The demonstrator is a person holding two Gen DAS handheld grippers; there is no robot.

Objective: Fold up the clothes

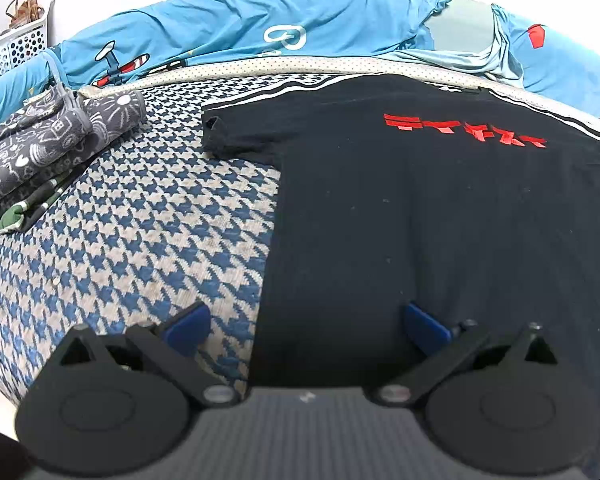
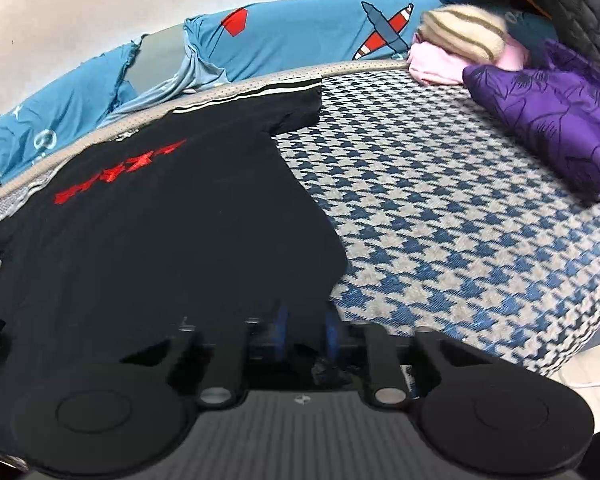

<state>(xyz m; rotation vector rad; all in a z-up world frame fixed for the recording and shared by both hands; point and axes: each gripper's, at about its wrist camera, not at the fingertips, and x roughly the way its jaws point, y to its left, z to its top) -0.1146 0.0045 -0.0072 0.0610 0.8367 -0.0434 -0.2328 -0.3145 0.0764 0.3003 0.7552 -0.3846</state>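
The left tool (image 1: 306,328) gapes wide over the flat black cotton T-shirt (image 1: 440,220) — the right tool (image 2: 304,330) pinches its near hem.

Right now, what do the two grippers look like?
Both look alike. The left gripper and right gripper each have black arms with silver bolts, blue fingertips, two round black discs and a grey ribbed body with a tiny white mark.

The black T-shirt (image 1: 440,220) runs past the right edge of the left wrist view, its far sleeve unseen. In the right wrist view, its near hem (image 2: 304,360) vanishes between the right gripper's (image 2: 305,330) blurred fingers (image 2: 281,330); contact cannot be confirmed.
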